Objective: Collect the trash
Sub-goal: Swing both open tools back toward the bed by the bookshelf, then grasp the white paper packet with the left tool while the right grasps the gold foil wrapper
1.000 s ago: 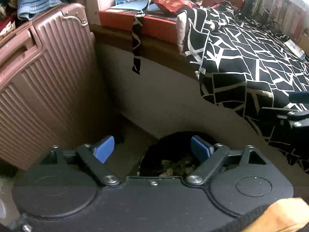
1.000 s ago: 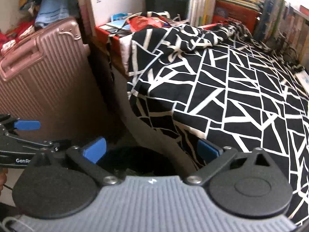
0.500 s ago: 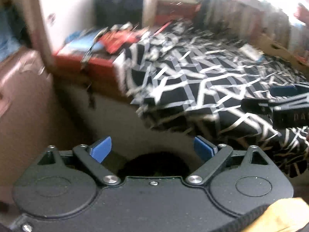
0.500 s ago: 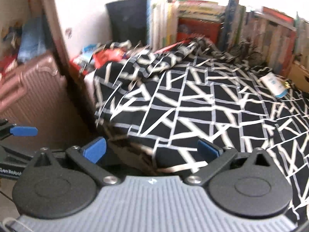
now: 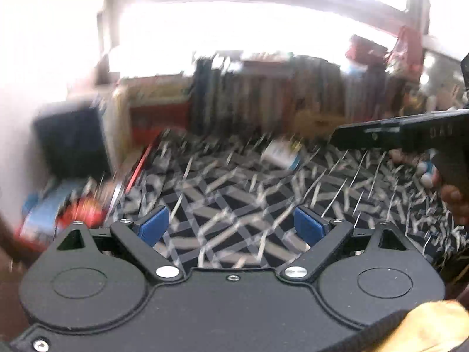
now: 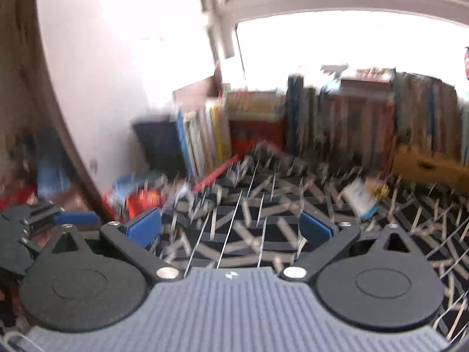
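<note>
Small white-and-blue packet [image 5: 280,155], blurred, lying on the black-and-white geometric bedspread [image 5: 228,202] toward the far side of the bed, close to the row of upright books [image 5: 278,94]; same packet in the right wrist view [image 6: 361,198], ahead and right of the blue pads. Kind of item too smeared to tell. Left gripper [image 5: 231,224] low over the bedspread, jaws spread wide, nothing between the blue pads. Right gripper [image 6: 230,227] likewise over the bedspread, jaws spread, empty; its black body also showing at the right edge of the left view, held by a hand [image 5: 453,202]. Red and blue clutter [image 6: 137,195] at the left end of the bed. Bright window [image 6: 337,38] above the books.
</note>
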`<state>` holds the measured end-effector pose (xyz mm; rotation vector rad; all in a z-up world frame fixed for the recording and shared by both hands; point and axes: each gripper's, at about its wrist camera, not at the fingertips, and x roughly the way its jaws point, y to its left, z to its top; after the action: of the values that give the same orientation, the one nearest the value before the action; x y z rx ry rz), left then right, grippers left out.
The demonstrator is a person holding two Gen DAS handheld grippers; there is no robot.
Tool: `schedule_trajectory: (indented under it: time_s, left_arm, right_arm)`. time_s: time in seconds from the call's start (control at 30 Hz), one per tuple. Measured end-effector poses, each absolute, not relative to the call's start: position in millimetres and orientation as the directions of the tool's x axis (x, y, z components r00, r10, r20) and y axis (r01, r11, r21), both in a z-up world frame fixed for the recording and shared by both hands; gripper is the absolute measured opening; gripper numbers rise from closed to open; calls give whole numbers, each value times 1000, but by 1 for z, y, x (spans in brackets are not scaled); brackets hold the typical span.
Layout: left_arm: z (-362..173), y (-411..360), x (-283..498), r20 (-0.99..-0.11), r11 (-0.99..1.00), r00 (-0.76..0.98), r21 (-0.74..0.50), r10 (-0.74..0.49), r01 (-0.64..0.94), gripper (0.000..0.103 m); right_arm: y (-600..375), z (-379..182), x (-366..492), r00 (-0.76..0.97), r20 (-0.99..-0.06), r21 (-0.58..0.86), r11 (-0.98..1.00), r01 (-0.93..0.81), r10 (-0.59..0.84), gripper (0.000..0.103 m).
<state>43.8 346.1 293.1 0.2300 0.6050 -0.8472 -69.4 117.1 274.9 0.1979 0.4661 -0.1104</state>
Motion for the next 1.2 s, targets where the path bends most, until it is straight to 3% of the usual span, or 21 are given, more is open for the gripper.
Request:
schedule_trajectory:
  time_s: [0.17,0.33,0.53,0.8,0.93,1.07,1.2]
  left_arm:
    - [364,291,61,-487,602,517,-24,-704,798,92]
    - [414,226,71,-383,586,563,66,-733,808,96]
    - [410,133,95,-394,580,561,81,-728,810,96]
    - [333,35,139,-484,561,552,143,-679,815,103]
    - [258,-8,158,-583,522,505,156,-637,839,103]
    - [177,-45,177,-687,517,443,113,-576,848,103]
    - [111,-72,189,-755,533,392,67,-526,843,102]
  right_arm:
    - [58,348,-83,941,-321,152,975,165,-109,103]
    - [6,393,-88,956,-204,52,973,227,-212,103]
    - [-62,389,-75,926,-193,49,940,339,-324,103]
    - [-145,347,-43,857,-260,-30,891,453,-445,103]
    - [-184,285,-10,806,-389,-57,885,462,-446,103]
    - [-217,213,20,749,-540,39,877,479,-385,103]
    - [-231,163,38,700,-619,79,858,507,-356,101]
